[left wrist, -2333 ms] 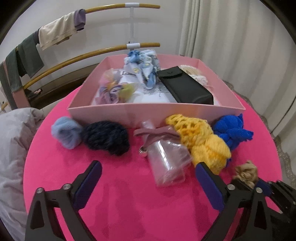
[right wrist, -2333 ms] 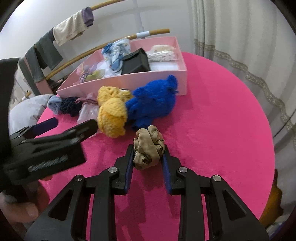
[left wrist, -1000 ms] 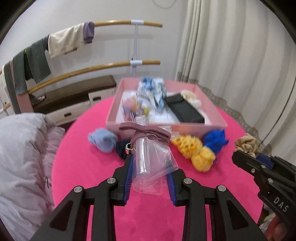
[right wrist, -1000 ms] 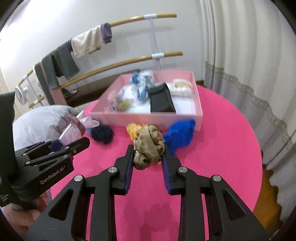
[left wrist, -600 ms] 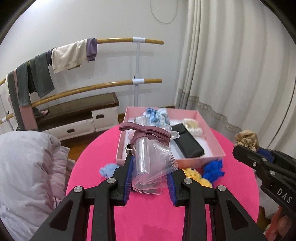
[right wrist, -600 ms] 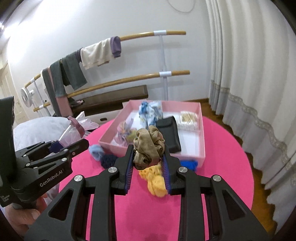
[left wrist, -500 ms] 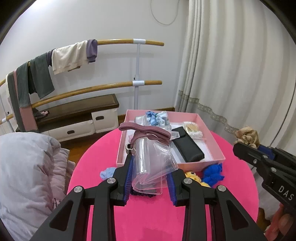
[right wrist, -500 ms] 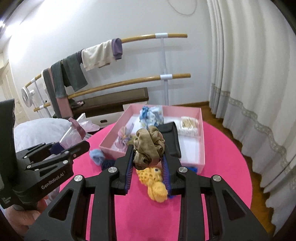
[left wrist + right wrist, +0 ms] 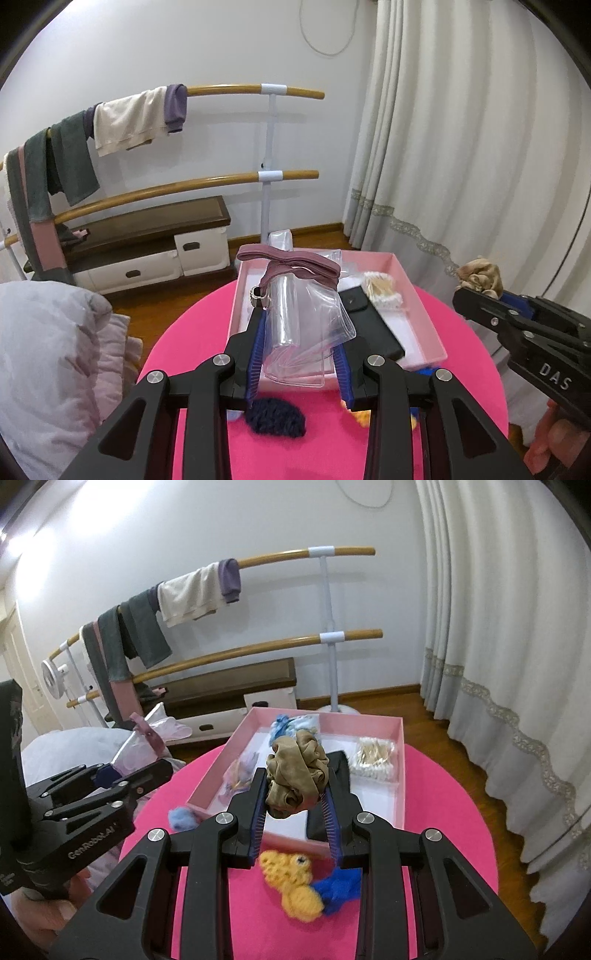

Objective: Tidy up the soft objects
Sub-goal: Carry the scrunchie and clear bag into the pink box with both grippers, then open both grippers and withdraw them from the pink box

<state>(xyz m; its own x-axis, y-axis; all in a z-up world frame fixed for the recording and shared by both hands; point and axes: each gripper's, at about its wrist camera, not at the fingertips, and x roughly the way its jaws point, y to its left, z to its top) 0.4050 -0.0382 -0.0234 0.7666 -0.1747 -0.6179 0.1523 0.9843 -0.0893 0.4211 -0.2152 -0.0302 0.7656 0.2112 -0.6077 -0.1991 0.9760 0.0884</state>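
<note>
Fingers of the left gripper (image 9: 300, 360) pinch a clear plastic pouch (image 9: 303, 332); the right gripper (image 9: 294, 821) pinches a tan satin scrunchie (image 9: 297, 773); each should release low over the pink box (image 9: 400, 760) at frame centre.

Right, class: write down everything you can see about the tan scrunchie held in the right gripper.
The tan scrunchie is a bunched ring of olive-tan fabric with a slight satin sheen, gathered into soft folds. It is squeezed between the two blue-padded fingers of the right gripper, which is shut on it, and it bulges out above them. It hangs in the air over the pink table, in front of the pink box, touching nothing but the pads. In the left wrist view it shows at the far right.
</note>
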